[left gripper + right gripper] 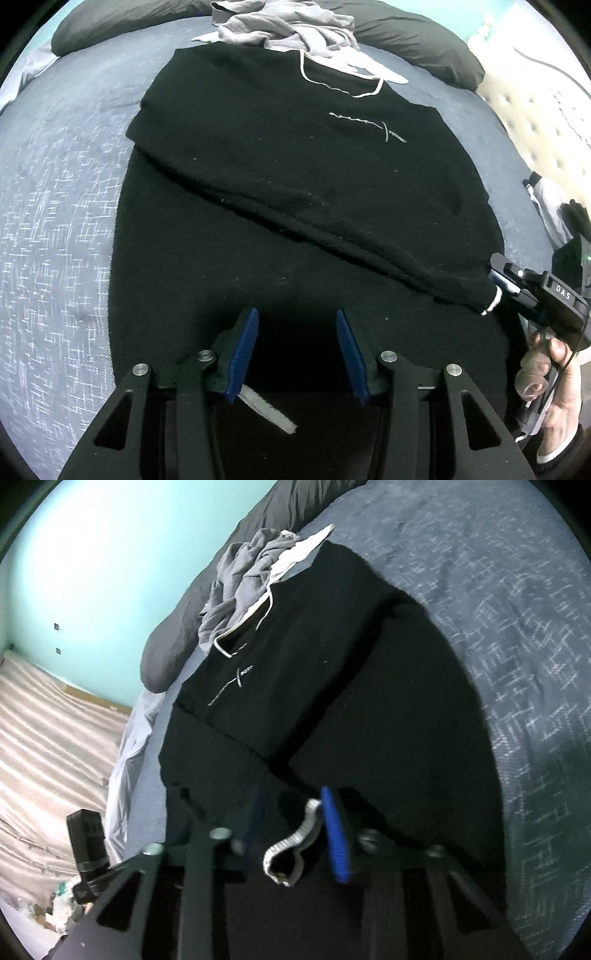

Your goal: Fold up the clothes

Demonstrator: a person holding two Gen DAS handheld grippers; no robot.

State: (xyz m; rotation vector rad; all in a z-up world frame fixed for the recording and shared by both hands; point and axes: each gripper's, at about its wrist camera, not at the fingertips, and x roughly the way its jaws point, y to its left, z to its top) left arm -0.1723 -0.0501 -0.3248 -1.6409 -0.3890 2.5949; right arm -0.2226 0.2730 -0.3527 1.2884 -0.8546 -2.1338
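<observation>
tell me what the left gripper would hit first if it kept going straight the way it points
Most likely the black garment spread on the bed. The left gripper has its jaws open with nothing between them and is angled down at the dark cloth just ahead, though depth is hard to judge.

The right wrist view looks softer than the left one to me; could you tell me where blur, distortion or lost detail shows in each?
Right wrist view: the right claw and the white cuff in it are smeared by motion blur; the bed cover streaks too. Left wrist view: the left claw is sharp, fisheye bends the bed edges, and the black sweatshirt is so dark its folds barely read.
</observation>
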